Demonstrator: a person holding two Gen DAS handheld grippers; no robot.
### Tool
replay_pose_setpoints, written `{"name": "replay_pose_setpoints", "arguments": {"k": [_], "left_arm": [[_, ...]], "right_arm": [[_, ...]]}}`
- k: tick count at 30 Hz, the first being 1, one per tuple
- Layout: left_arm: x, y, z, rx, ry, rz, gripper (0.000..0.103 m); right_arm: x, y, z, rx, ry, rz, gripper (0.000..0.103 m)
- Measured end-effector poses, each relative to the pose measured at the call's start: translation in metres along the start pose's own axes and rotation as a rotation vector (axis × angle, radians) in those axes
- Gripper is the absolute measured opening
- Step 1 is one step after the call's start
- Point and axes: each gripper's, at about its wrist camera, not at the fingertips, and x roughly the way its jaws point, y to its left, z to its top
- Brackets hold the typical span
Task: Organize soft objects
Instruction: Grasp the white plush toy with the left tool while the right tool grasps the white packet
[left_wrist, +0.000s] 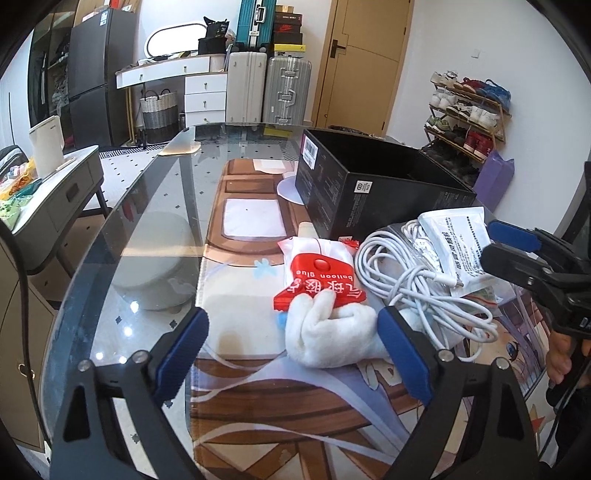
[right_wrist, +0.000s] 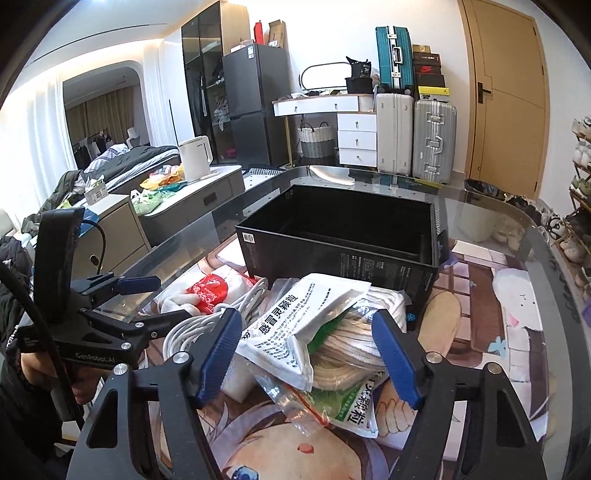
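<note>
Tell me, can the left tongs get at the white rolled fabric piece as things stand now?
Probably yes. The left tongs stand open, and the white rolled fabric piece lies between the blue fingers. Only the red and white balloon glue packet overlaps its far end.

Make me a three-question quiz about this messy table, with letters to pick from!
1. Where does the white cable lie?
A in the box
B on the table in front of the box
C on the floor

2. What colour is the balloon glue pack's label?
A red
B green
C yellow

3. How is the black box?
A closed
B open and empty
C tipped over

Answers: 1 B, it is coiled before the box; 2 A, the label is red; 3 B, its bare inside shows.
</note>
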Motion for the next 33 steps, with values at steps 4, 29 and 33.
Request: {"name": "replay_pose_setpoints", "arguments": {"k": [4, 29, 33], "left_arm": [[-0.002, -0.001, 0.0, 0.005, 0.003, -0.022, 0.082], [-0.019, -0.007, 0.0, 0.02, -0.017, -0.076, 0.039], [-0.029, -0.007, 0.003, 0.019, -0.044, -0.063, 0.039]], "right_arm": [[0.006, 0.002, 0.001, -0.015, 0.01, 0.011, 0.069], [0.01, -0.003, -0.008, -0.001, -0.011, 0.005, 0.019], [0.004, -0.004, -0.009, 0.003, -0.025, 0.002, 0.019]]}}
